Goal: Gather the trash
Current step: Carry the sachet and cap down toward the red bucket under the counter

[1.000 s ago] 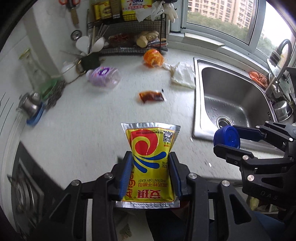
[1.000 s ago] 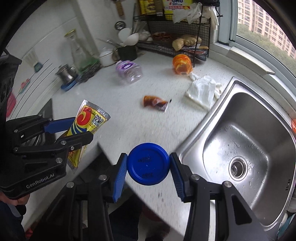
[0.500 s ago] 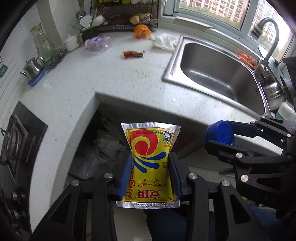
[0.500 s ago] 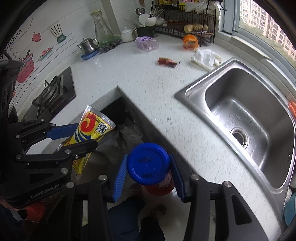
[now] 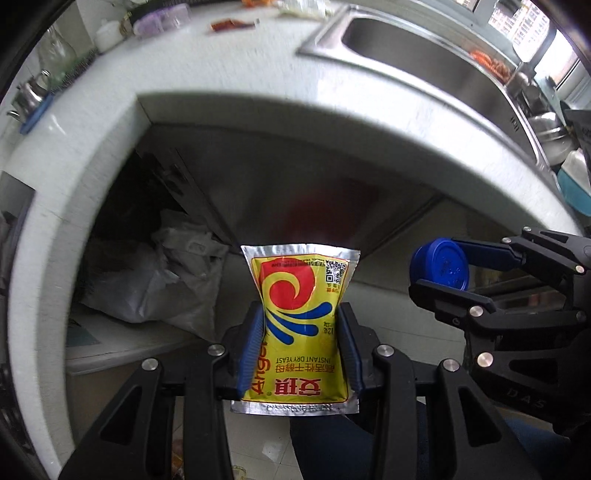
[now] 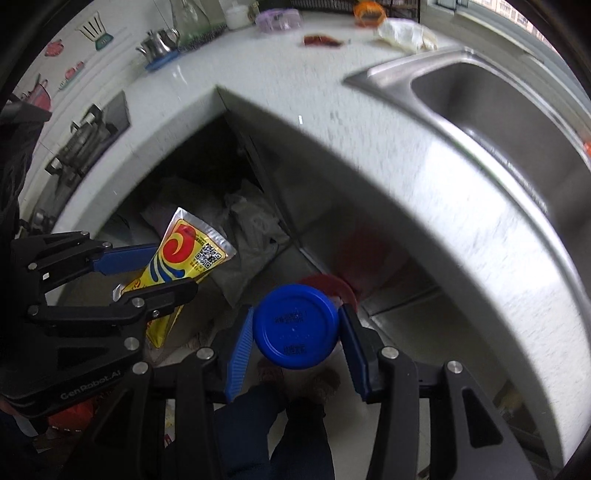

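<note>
With both grippers pointed steeply down past the counter edge, each carries one piece of trash.

Left gripper (image 5: 300,343): blue pads closed on the two side edges of a yellow yeast packet (image 5: 299,321), which is pinched narrow at its waist. Silver seams run along its near and far ends; a red swirl, blue stripes and a QR code show on its face. The packet stands along the fingers, its far end free.

Right gripper (image 6: 295,332): pads clamped on opposite sides of a round blue lid (image 6: 295,326), flat face toward the camera. In the left wrist view the same lid (image 5: 439,267) sits at right, between the right gripper's fingers, well apart from the packet.

Below and beyond the grippers: an open space under the white countertop (image 6: 369,122), with crumpled grey plastic bags (image 5: 155,280) lying inside at left. A red round rim (image 6: 334,286) shows just beyond the blue lid; what it belongs to cannot be told.

Far side, on the countertop: a steel sink (image 6: 480,92) at right, a small red-brown sachet (image 6: 321,40), a white crumpled cloth (image 6: 404,33), an orange object (image 6: 369,11) and a purple container (image 6: 279,19). A steel teapot (image 6: 159,40) stands at far left, and a gas hob (image 6: 88,136) lies nearer at left.

The person's dark trouser legs (image 6: 295,432) show at the near edge. Background is motion-blurred.
</note>
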`<state>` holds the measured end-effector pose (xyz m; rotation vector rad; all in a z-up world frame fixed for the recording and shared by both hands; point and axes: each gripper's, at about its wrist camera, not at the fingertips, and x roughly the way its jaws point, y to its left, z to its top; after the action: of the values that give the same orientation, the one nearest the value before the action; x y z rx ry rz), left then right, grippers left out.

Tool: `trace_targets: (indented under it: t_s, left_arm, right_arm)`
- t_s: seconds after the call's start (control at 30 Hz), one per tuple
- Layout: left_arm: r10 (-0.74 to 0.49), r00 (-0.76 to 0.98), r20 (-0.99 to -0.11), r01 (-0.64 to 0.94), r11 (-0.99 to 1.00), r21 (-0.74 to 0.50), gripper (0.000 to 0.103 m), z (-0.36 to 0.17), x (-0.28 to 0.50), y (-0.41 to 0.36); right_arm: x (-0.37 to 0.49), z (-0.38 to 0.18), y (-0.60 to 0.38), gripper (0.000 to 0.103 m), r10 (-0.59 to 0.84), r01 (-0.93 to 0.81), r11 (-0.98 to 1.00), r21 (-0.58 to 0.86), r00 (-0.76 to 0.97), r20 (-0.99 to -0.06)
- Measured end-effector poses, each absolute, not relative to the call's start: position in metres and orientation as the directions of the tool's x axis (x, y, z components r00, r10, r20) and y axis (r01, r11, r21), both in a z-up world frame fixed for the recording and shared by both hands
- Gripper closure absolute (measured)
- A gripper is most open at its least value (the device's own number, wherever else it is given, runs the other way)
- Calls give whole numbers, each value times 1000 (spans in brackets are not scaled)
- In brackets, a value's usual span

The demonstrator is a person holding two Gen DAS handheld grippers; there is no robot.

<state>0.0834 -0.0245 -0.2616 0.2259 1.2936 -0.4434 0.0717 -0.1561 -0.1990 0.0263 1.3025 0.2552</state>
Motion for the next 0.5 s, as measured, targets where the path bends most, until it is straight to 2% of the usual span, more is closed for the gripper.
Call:
trace_targets:
  t_s: [0.5]
  left_arm:
    - [-213, 98, -972, 440, 885, -150, 65, -428, 107, -45]
  right_arm:
    - [90, -337, -161, 59, 158, -111, 984, 141, 168, -973]
